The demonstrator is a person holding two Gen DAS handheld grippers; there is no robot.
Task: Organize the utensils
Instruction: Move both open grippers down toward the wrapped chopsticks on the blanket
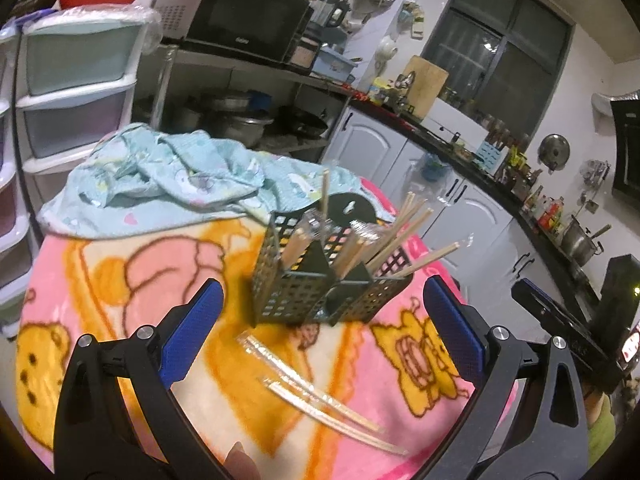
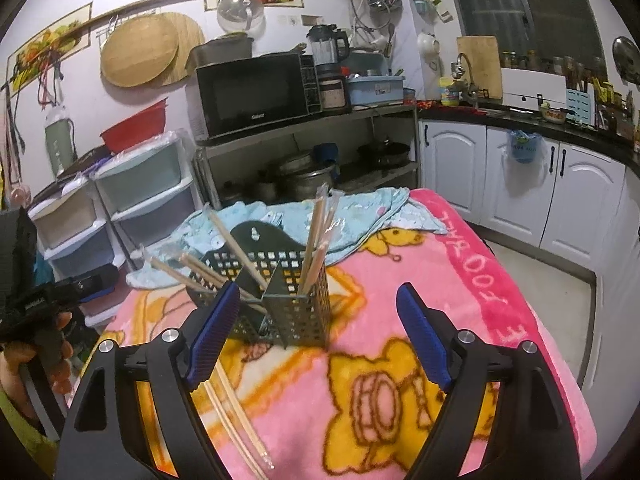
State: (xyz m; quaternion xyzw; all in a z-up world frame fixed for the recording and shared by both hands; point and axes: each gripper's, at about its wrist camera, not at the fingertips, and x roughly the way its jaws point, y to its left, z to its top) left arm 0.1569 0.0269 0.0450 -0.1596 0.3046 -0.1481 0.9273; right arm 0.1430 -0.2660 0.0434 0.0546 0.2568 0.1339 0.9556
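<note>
Dark green perforated plastic utensil caddy (image 1: 320,280) at the middle of the bench (image 1: 120,280), square holes all over its thin walls, split into angular compartments, a rounded hanging tab at the back. Standing in it at slants, pale wooden chopsticks (image 1: 404,236), slim and straight, some in glossy clear wrappers. Under the caddy, a fleecy pink blanket (image 2: 460,280) with orange and yellow cartoon prints, fuzzy nap, hot-pink border with white lettering. Behind the caddy, a crumpled pale blue printed cloth (image 1: 168,176), soft and wrinkled. Just in front of the caddy, flat on the blanket, loose wrapped chopsticks (image 1: 320,396), shiny film catching light, fanned slightly apart.

Left tongs (image 1: 320,336) spread wide, empty, matte black arms with ribbed blue pads (image 1: 192,336), hovering before the caddy above the loose chopsticks. Right tongs (image 2: 316,336) likewise spread wide, nothing between the blue pads, facing the caddy's front corner, loose chopsticks beside the left pad. Beyond the caddy, a black microwave (image 2: 256,92) on a metal shelf, boxy and glossy.
</note>
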